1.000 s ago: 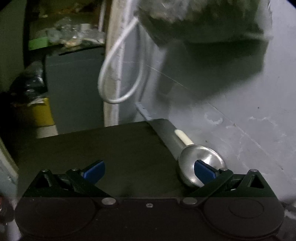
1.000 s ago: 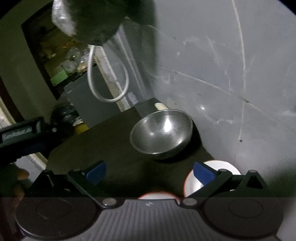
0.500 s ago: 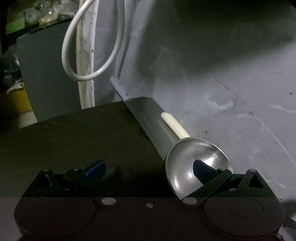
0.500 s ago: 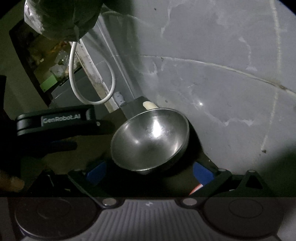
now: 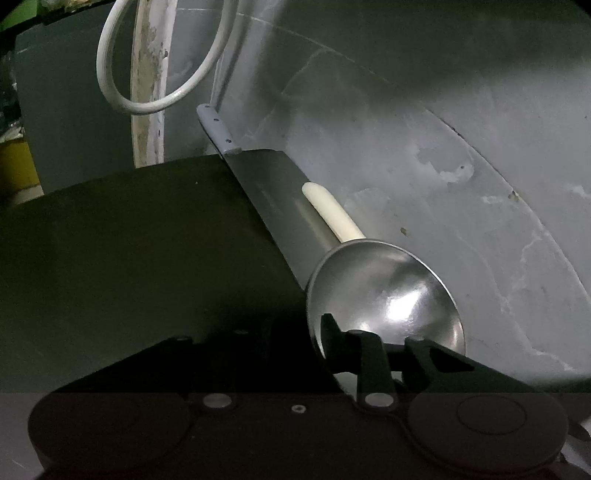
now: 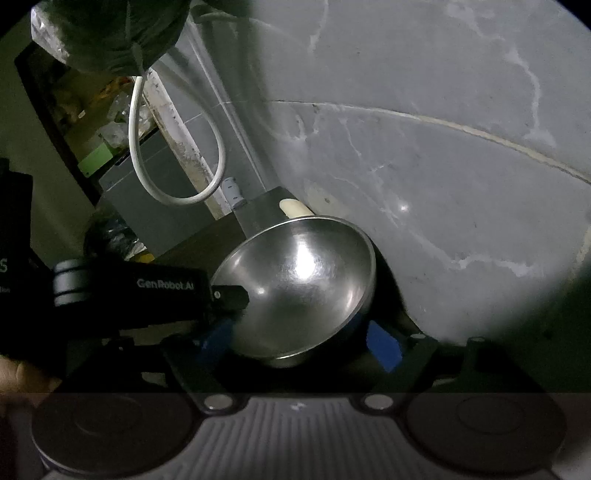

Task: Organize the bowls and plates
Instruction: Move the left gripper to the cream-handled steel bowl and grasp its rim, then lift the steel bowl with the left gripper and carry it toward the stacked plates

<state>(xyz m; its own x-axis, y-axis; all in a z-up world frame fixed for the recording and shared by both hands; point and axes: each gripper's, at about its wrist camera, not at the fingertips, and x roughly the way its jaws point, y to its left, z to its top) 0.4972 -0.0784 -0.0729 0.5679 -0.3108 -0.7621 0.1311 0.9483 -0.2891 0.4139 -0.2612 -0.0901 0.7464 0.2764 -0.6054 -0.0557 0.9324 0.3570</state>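
Seen from the left wrist: left gripper [image 5: 373, 347] closing its jaws over the near rim of the steel bowl [image 5: 384, 295], one black finger inside the bowl, the other outside the wall; whether the pads are already pressing cannot be told. Bowl sitting at the right edge of the dark tabletop [image 5: 129, 251], close against the grey wall [image 5: 461, 166]. Showing only here in full: a flat metal blade [image 5: 273, 206] with a pale grey riveted handle [image 5: 218, 129], lying along the table edge, and a cream rounded stick [image 5: 332, 214] running behind the bowl.

Seen from the right wrist: left gripper [image 6: 227, 297] coming in from the left as a black body with lettering, its finger crossing the bowl's left rim. Bowl [image 6: 303, 284] looking round, smooth, polished, with bright glints inside. Right gripper [image 6: 299, 339] closing as well, blue pads [image 6: 382, 343] standing either side of the bowl's base, still apart from it as far as can be seen. Showing only here: a dark plastic bag [image 6: 110, 33] hanging top left, cluttered shelves [image 6: 92, 122] beyond.

Looping in both views: a white cable [image 5: 162, 85], glossy, hanging beside a chipped white post [image 5: 147, 92].
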